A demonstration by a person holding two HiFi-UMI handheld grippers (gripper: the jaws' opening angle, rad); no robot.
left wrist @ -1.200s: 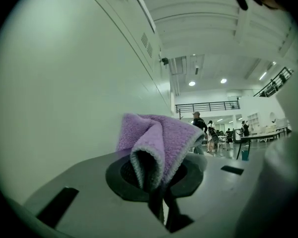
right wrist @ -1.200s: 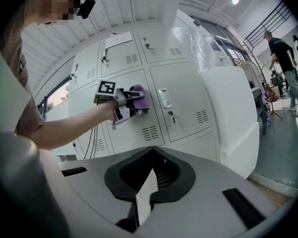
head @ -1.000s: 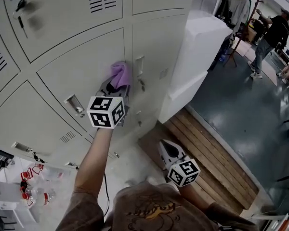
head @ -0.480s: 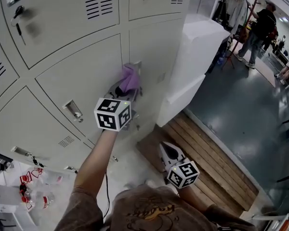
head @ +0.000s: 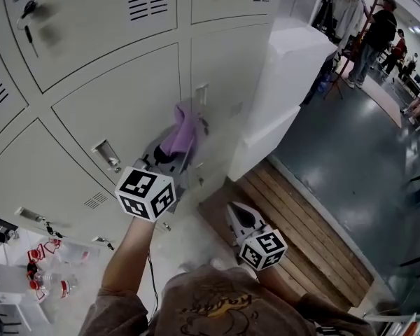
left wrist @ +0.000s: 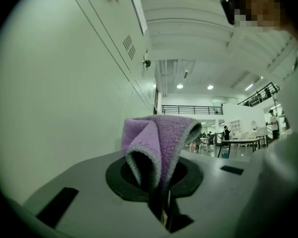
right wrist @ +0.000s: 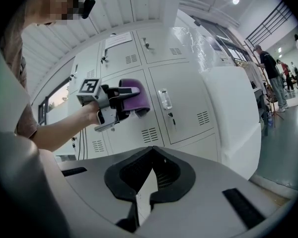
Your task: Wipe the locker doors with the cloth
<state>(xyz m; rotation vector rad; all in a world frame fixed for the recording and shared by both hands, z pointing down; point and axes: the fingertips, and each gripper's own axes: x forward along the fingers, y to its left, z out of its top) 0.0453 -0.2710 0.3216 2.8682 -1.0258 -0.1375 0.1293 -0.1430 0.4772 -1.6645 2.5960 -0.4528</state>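
Note:
Grey locker doors (head: pixel 119 96) fill the upper left of the head view. My left gripper (head: pixel 168 152) is shut on a purple cloth (head: pixel 183 130), which stands up from the jaws against the seam between two lower doors. In the left gripper view the folded cloth (left wrist: pixel 159 143) rises from the shut jaws beside a door (left wrist: pixel 54 93). The right gripper view shows the left gripper (right wrist: pixel 120 103) and cloth (right wrist: pixel 136 97) at the lockers (right wrist: pixel 184 103). My right gripper (head: pixel 236 215) hangs low, away from the lockers, shut and empty; its tip (right wrist: pixel 145 195) points at them.
A tall white wrapped block (head: pixel 287 68) stands right of the lockers on a wooden pallet (head: pixel 308 222). Recessed handles (head: pixel 106 152) and keyed locks (head: pixel 28 12) jut from the doors. Bottles (head: pixel 45 268) lie at lower left. A person (head: pixel 374 33) stands far right on the grey floor.
The left gripper with the cloth slid right along the door, then came down and back toward me. The right gripper has barely moved.

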